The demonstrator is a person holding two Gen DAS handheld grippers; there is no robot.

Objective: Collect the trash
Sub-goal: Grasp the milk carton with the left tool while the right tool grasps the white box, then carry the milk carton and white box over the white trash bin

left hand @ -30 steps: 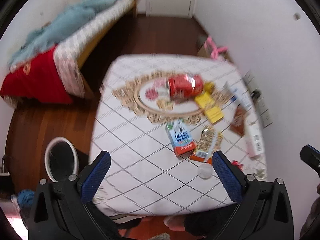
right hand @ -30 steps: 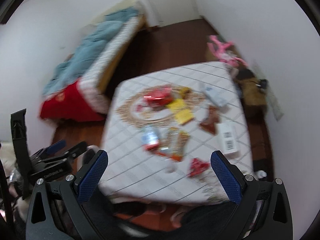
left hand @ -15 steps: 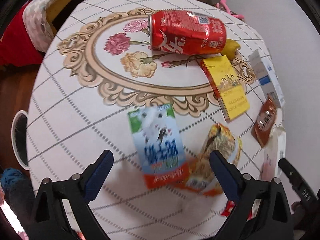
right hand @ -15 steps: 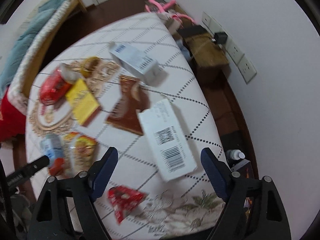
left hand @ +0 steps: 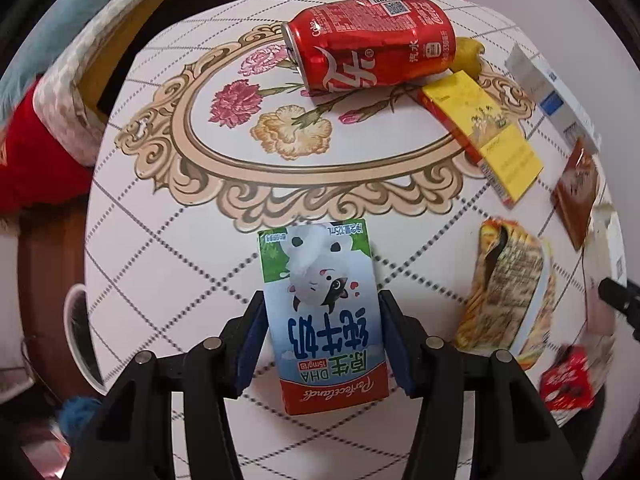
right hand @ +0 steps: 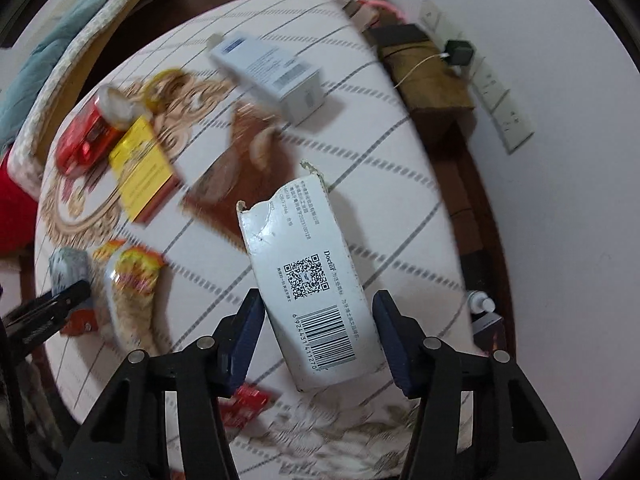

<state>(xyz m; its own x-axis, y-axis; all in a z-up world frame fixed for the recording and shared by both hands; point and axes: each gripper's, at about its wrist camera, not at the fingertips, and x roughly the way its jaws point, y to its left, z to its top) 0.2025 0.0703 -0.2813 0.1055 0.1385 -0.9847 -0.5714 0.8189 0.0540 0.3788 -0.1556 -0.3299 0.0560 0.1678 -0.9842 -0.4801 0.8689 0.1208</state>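
Note:
A blue and white milk carton (left hand: 324, 312) lies on the white tablecloth (left hand: 160, 248). My left gripper (left hand: 322, 336) is shut on it, a finger pressed against each side. A torn white box with a barcode (right hand: 308, 280) lies near the table's right edge. My right gripper (right hand: 318, 332) straddles it, its fingers close to both sides with small gaps showing. Other trash: a red soda can (left hand: 368, 56), a yellow box (left hand: 488, 132), a snack bag (left hand: 508, 284), a brown wrapper (left hand: 576, 192), a red wrapper (left hand: 568, 380) and a white and blue box (right hand: 272, 72).
A white bin (left hand: 80, 332) stands on the wooden floor left of the table. A bed with red and teal covers (left hand: 36, 92) is at the far left. A white wall with sockets (right hand: 500, 96) and a brown box (right hand: 428, 72) are at the right.
Both grippers have dropped from high above the table to its surface. The left has closed on the milk carton. The right has narrowed around the white barcode box.

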